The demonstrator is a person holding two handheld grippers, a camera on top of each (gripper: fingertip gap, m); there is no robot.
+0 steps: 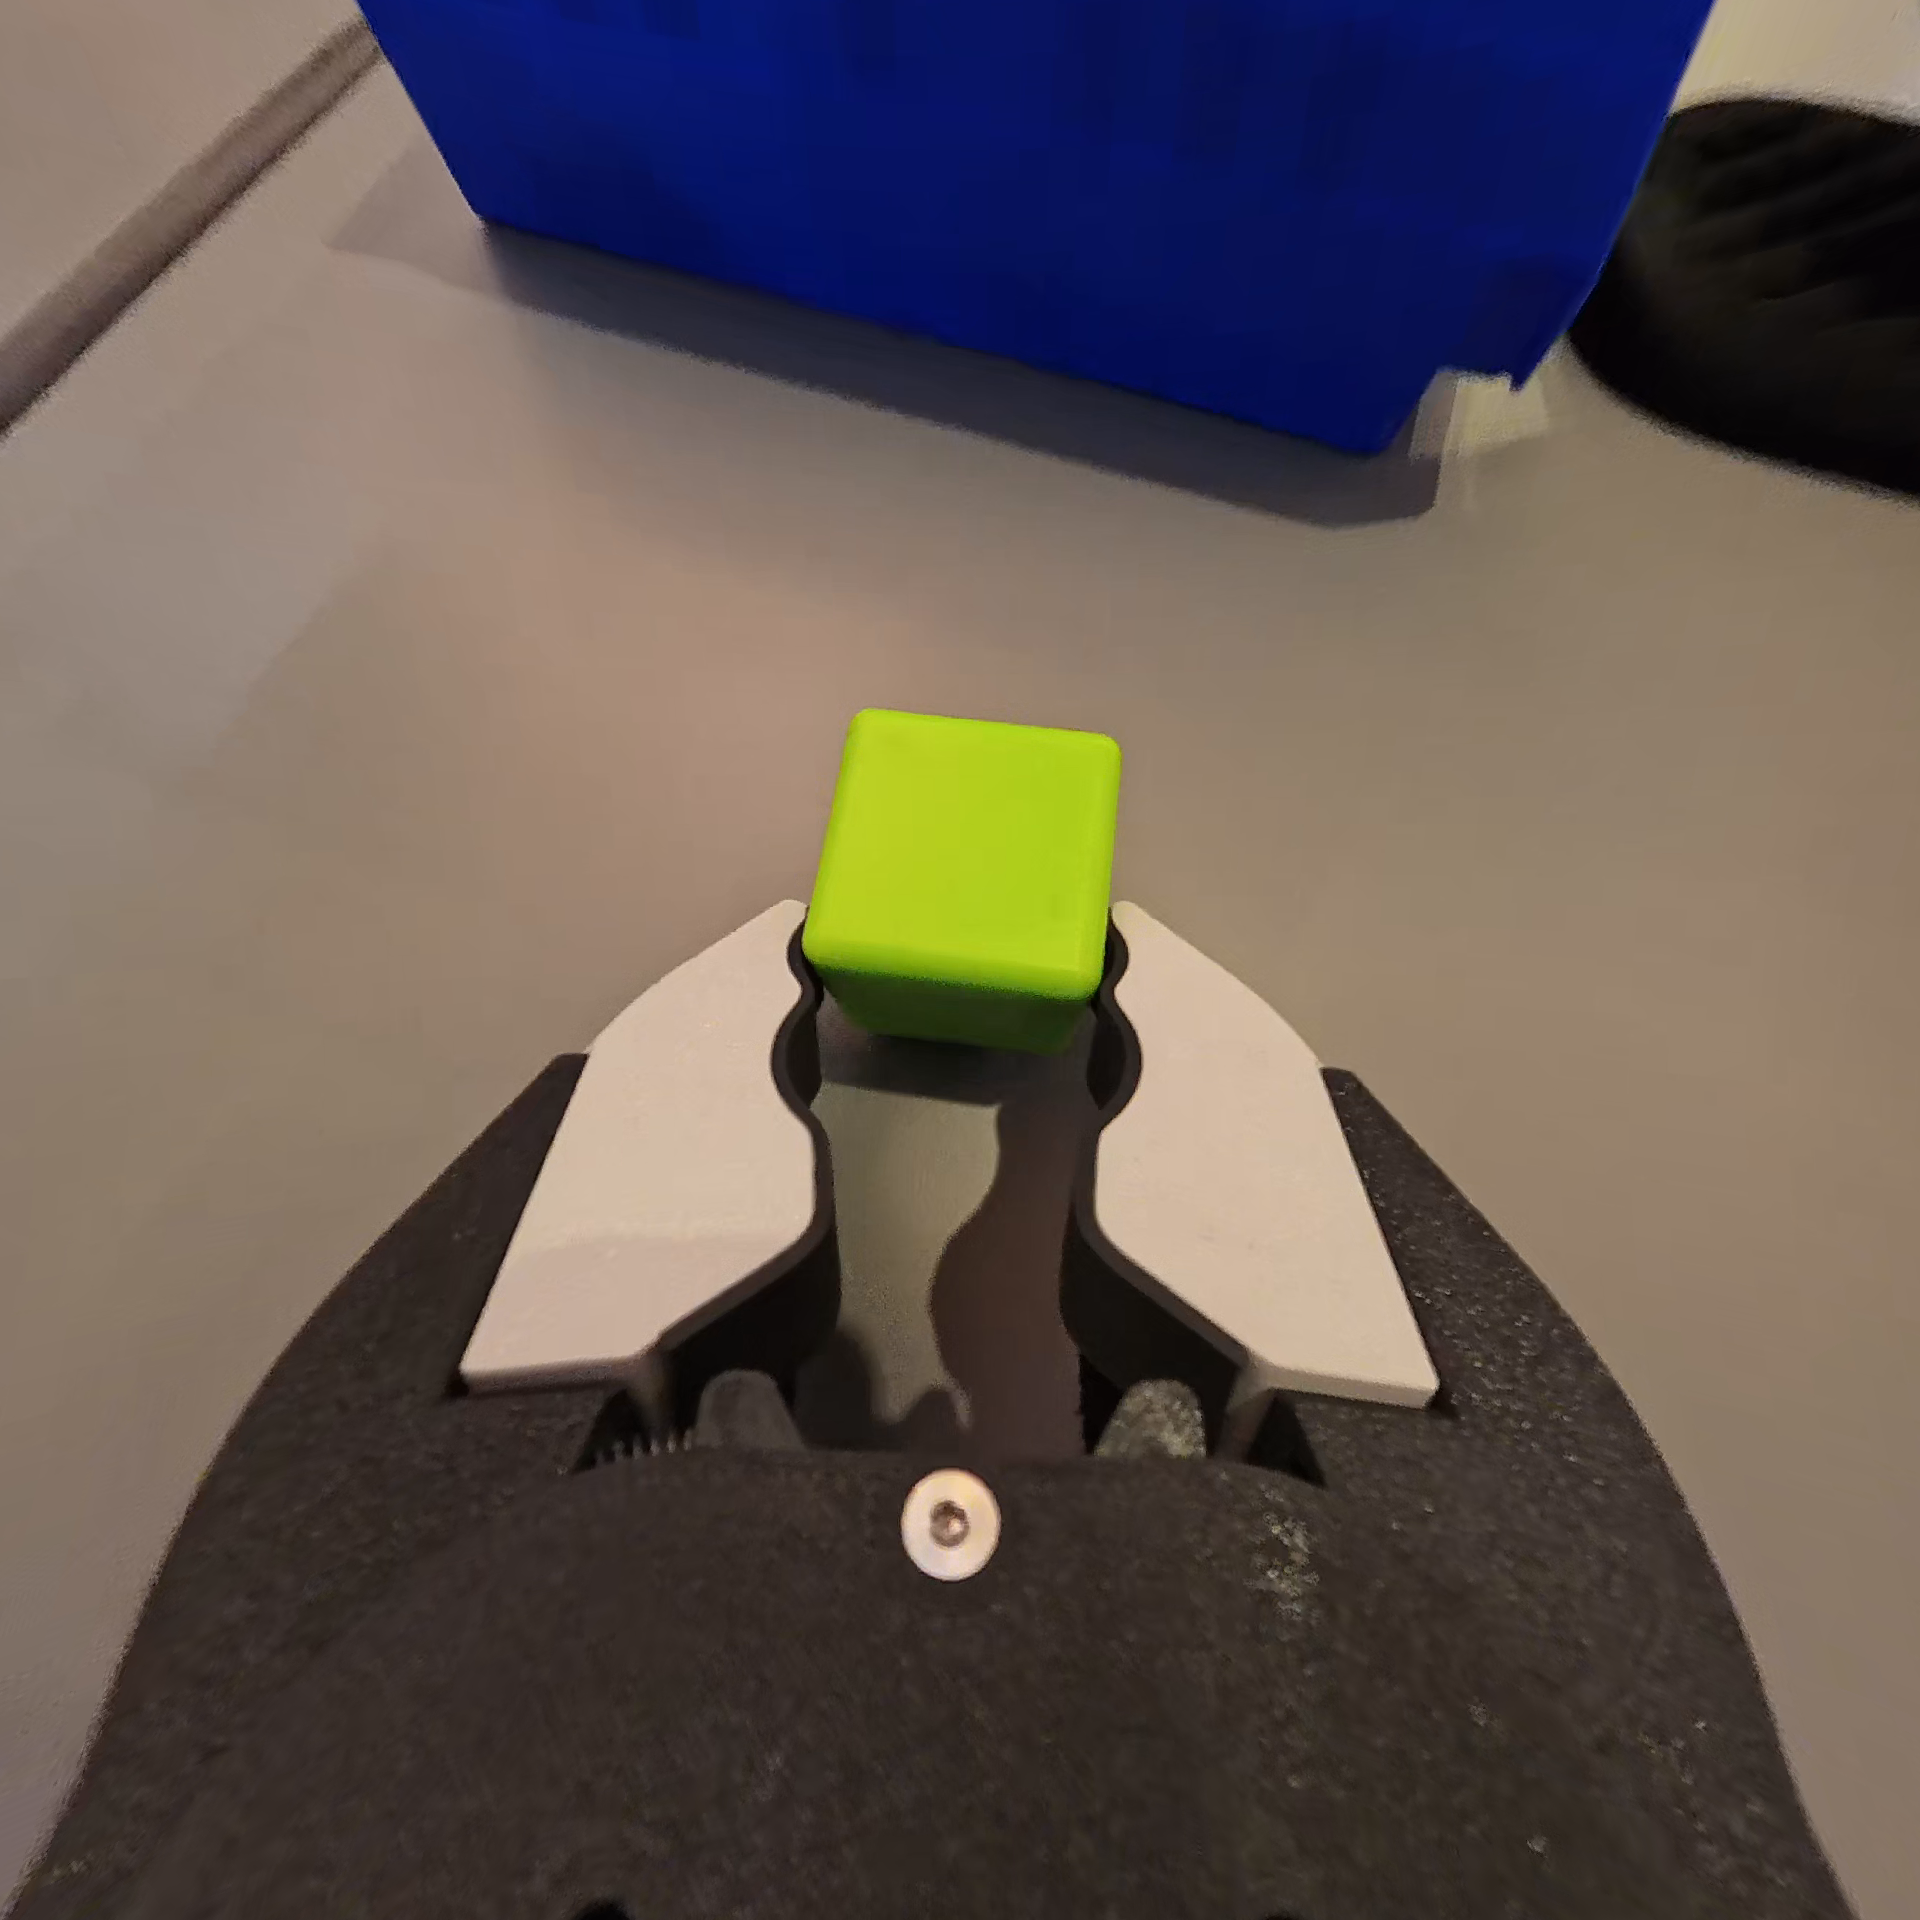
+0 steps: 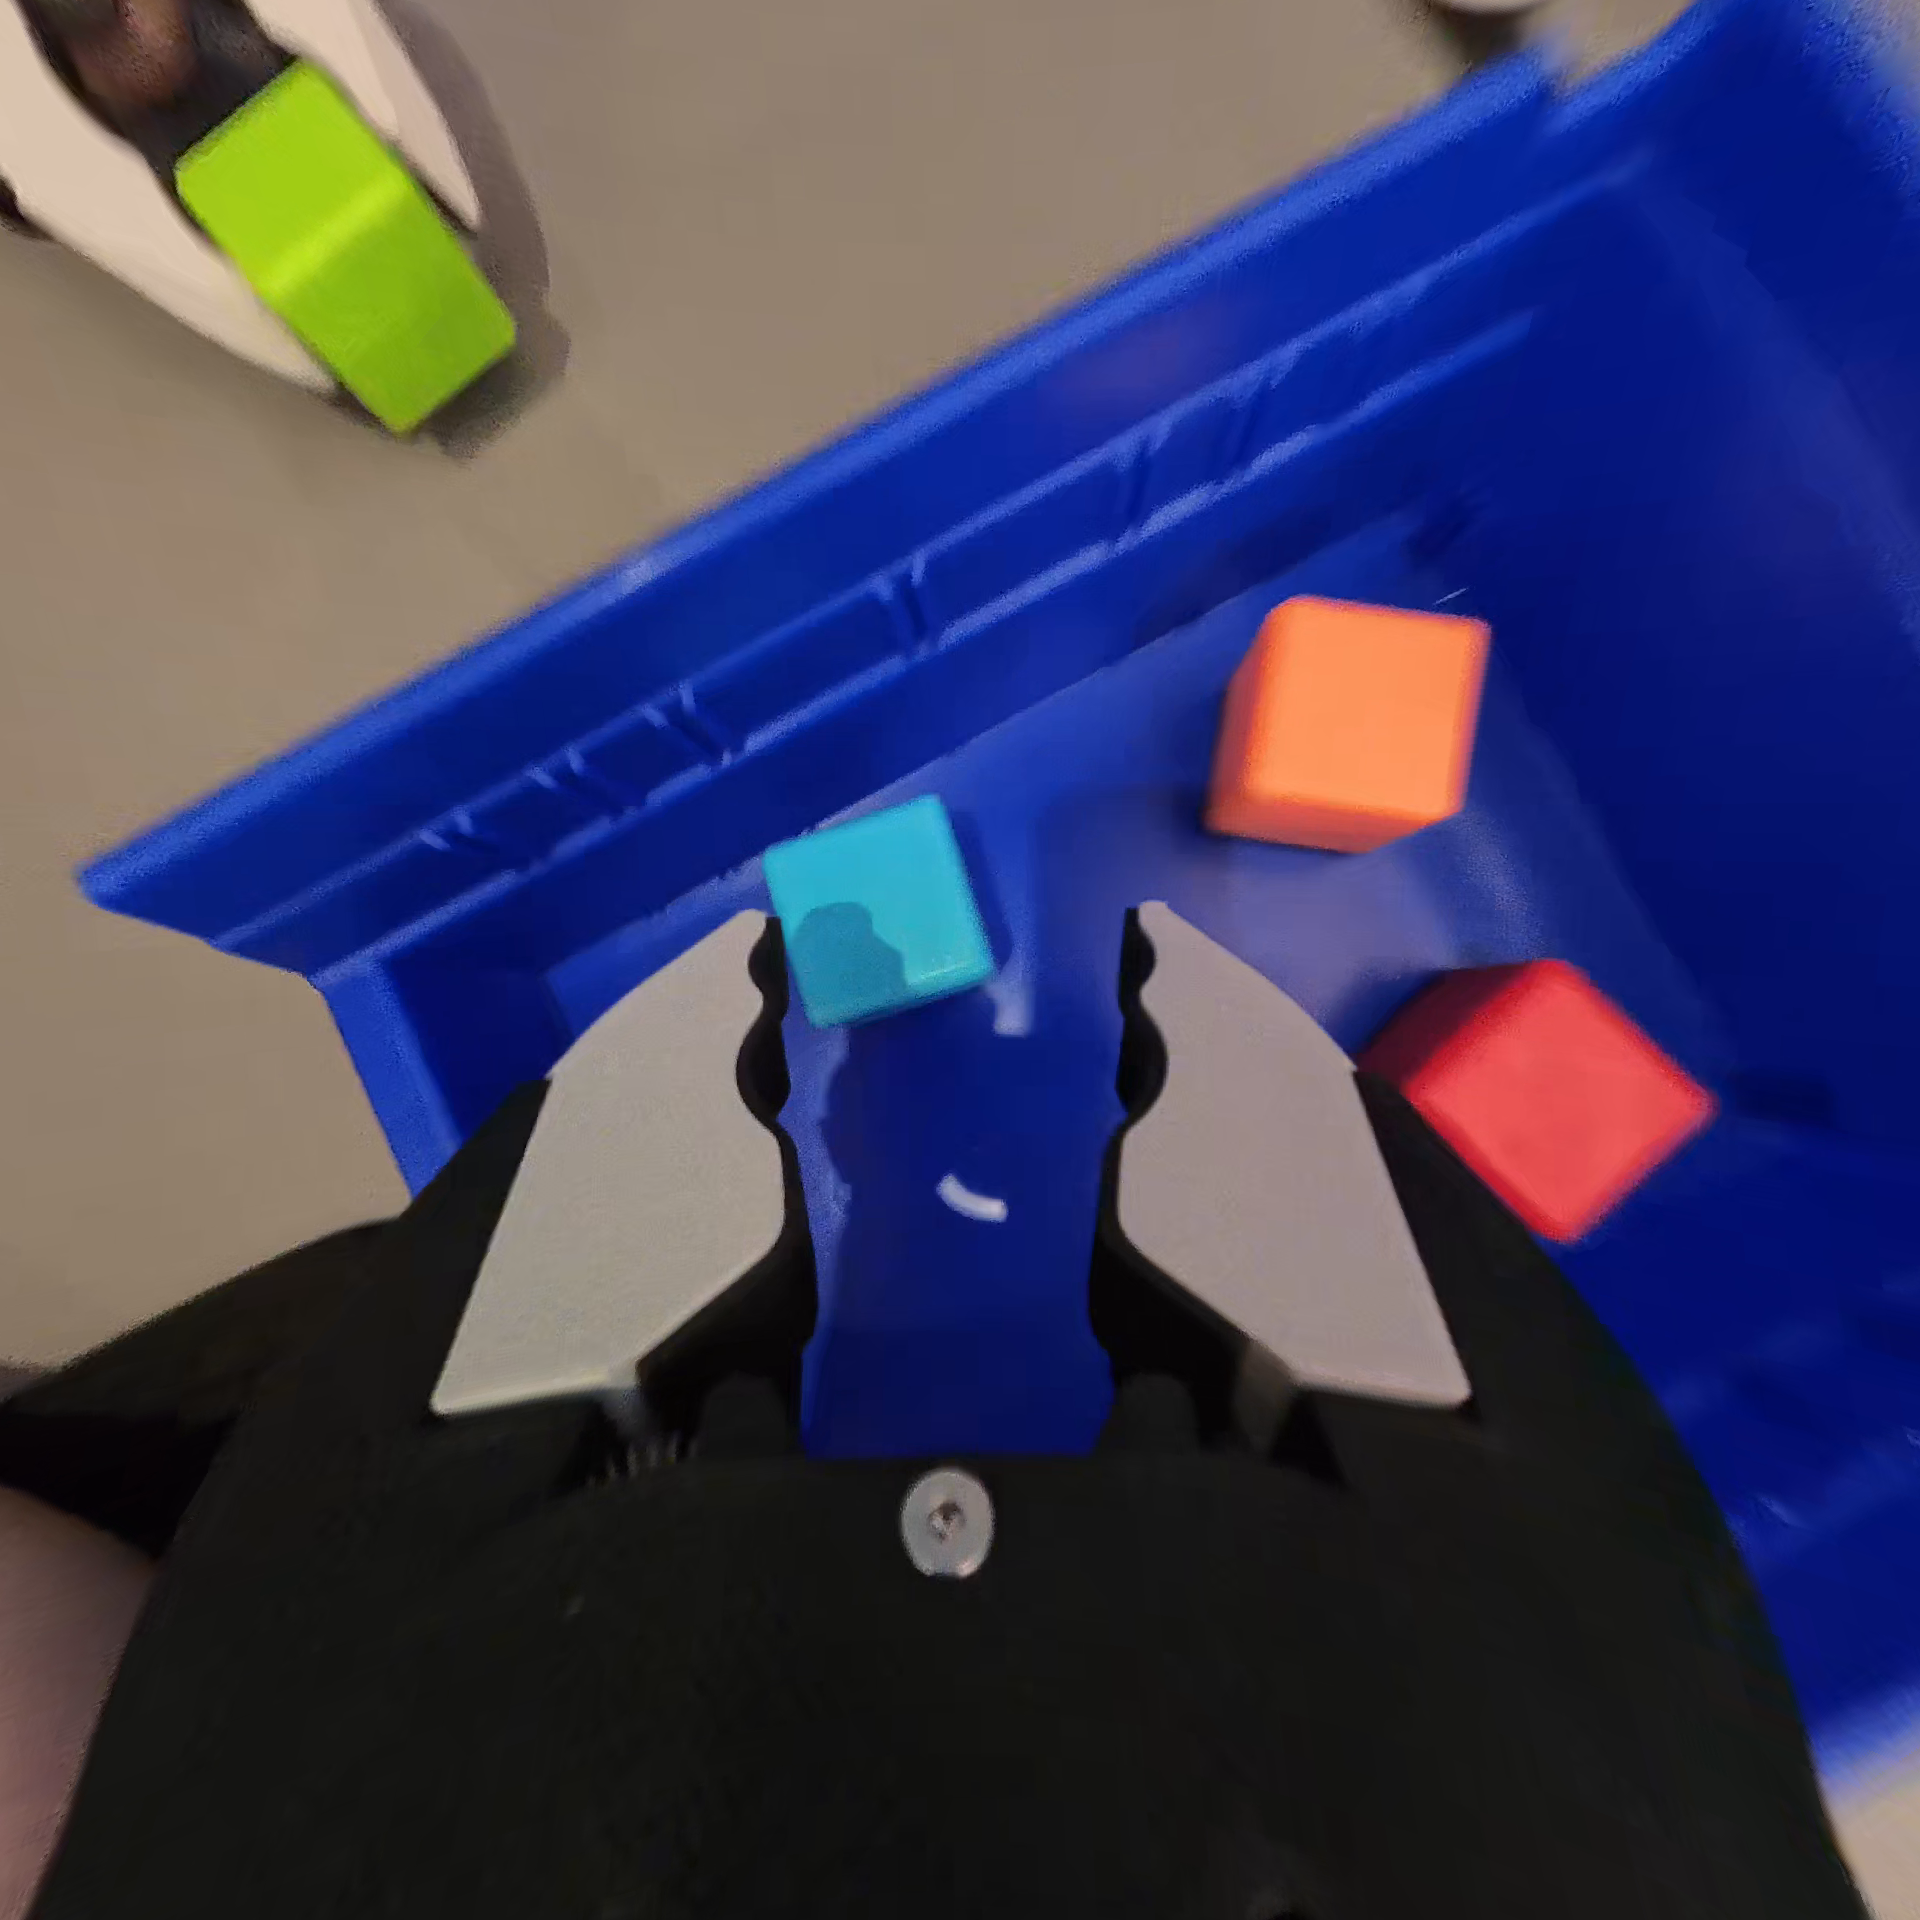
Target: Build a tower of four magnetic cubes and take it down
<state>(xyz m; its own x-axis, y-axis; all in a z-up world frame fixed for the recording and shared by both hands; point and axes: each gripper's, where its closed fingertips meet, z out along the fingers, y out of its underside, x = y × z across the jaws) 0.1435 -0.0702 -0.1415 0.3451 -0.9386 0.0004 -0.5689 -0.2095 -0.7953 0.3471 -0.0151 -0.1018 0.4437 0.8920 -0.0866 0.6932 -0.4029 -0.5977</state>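
In the left wrist view, the green cube [image 1: 961,883] is clamped between the tips of the left gripper [image 1: 961,951], held just above the grey surface [image 1: 364,727]; whether it touches the surface cannot be told. A blue bin [image 1: 987,187] stands beyond it, well apart. The cube is seen as a smooth, matt block with rounded edges, sitting slightly turned in the grasp. It is judged that this first cube should be set down flat and square, so that a level base is given to the tower, and released only once it is settled.

In the right wrist view, the right gripper [image 2: 945,935] is held with its jaws apart over the inside of the bin, nothing being gripped. A cyan cube [image 2: 878,909] lies just beside its left tip, with an orange cube [image 2: 1345,722] and a red cube [image 2: 1538,1096] farther right on the bin floor. The cyan cube should be centred between the tips before closing, its flat faces being taken squarely.
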